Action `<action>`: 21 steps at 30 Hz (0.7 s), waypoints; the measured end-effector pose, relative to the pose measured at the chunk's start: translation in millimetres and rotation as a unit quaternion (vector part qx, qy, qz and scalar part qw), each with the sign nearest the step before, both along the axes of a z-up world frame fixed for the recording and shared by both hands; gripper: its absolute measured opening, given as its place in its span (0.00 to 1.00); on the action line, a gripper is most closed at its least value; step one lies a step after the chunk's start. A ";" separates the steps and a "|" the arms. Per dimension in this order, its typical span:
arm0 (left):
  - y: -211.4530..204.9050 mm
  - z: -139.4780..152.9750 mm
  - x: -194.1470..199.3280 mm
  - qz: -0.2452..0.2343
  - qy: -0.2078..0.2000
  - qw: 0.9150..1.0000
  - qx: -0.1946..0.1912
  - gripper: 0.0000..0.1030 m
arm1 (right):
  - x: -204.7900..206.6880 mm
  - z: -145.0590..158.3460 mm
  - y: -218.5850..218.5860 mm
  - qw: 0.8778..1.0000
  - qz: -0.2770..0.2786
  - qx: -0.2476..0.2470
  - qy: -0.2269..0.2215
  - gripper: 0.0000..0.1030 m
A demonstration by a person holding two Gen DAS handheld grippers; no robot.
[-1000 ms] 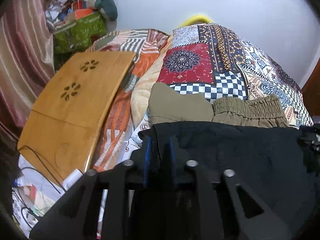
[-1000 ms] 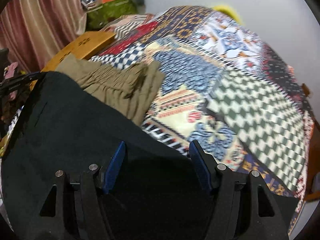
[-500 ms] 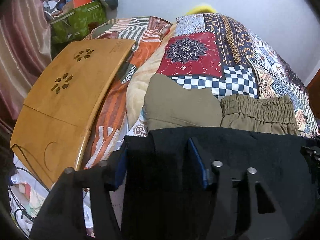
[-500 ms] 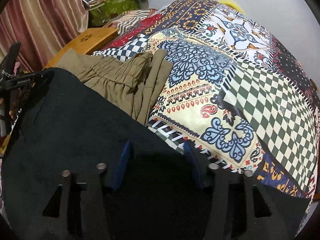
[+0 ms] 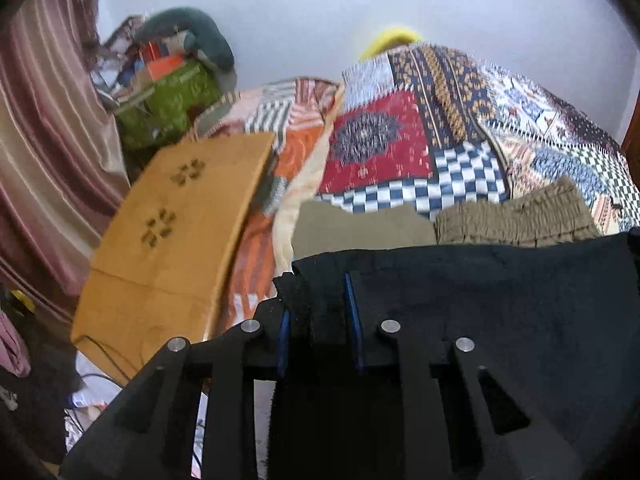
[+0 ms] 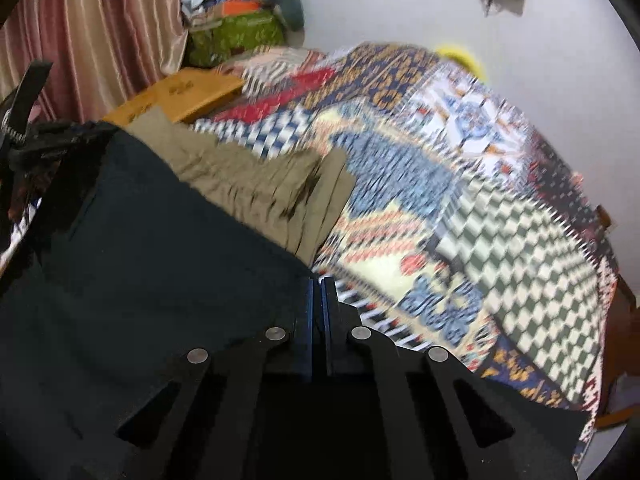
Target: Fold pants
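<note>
Black pants (image 5: 500, 304) lie spread across the near edge of the bed; they also show in the right wrist view (image 6: 160, 264). My left gripper (image 5: 316, 312) is shut on a bunched fold at the pants' left corner. My right gripper (image 6: 318, 300) is shut tight on the pants' right edge. Folded olive pants (image 5: 512, 220) lie on the quilt just beyond the black ones, also seen in the right wrist view (image 6: 256, 184). The other gripper (image 6: 24, 128) shows at the far left of the right wrist view, holding the cloth.
A patchwork quilt (image 6: 460, 200) covers the bed. A wooden lap table (image 5: 180, 232) lies at the bed's left side. A green bag and clutter (image 5: 168, 96) stand by the striped curtain (image 5: 40, 140). Cables lie on the floor at lower left.
Both grippers were open around the black pants' edge half a second ago; now both have closed on it. Both views have tilted up and are blurred with motion.
</note>
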State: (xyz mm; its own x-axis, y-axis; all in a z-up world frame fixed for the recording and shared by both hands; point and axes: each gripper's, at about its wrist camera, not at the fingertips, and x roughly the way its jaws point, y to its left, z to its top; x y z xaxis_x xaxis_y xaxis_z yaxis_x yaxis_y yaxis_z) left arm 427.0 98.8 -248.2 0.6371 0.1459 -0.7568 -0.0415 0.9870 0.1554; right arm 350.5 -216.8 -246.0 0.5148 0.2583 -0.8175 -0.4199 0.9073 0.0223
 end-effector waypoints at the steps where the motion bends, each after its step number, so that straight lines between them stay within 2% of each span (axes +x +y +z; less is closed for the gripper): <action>1: -0.8 4.3 -0.2 0.000 -0.006 1.000 0.002 0.23 | 0.7 3.8 -1.2 1.000 -0.003 0.002 -0.005 0.03; 4: -2.4 13.6 0.1 0.001 -0.014 1.000 0.000 0.23 | 0.6 13.7 -1.5 1.000 -0.008 0.005 -0.018 0.03; 8: 1.1 22.5 -12.1 0.001 -0.024 0.999 -0.023 0.23 | -12.1 22.5 -1.2 1.000 0.001 0.011 -0.023 0.03; 15: -2.0 51.9 -57.8 -0.017 -0.060 0.997 -0.050 0.22 | -41.3 39.9 -8.9 0.999 0.002 0.032 -0.026 0.03; 21: -2.7 73.8 -98.9 -0.029 -0.069 0.995 -0.065 0.22 | -82.3 62.7 -11.0 0.998 0.006 0.049 -0.030 0.03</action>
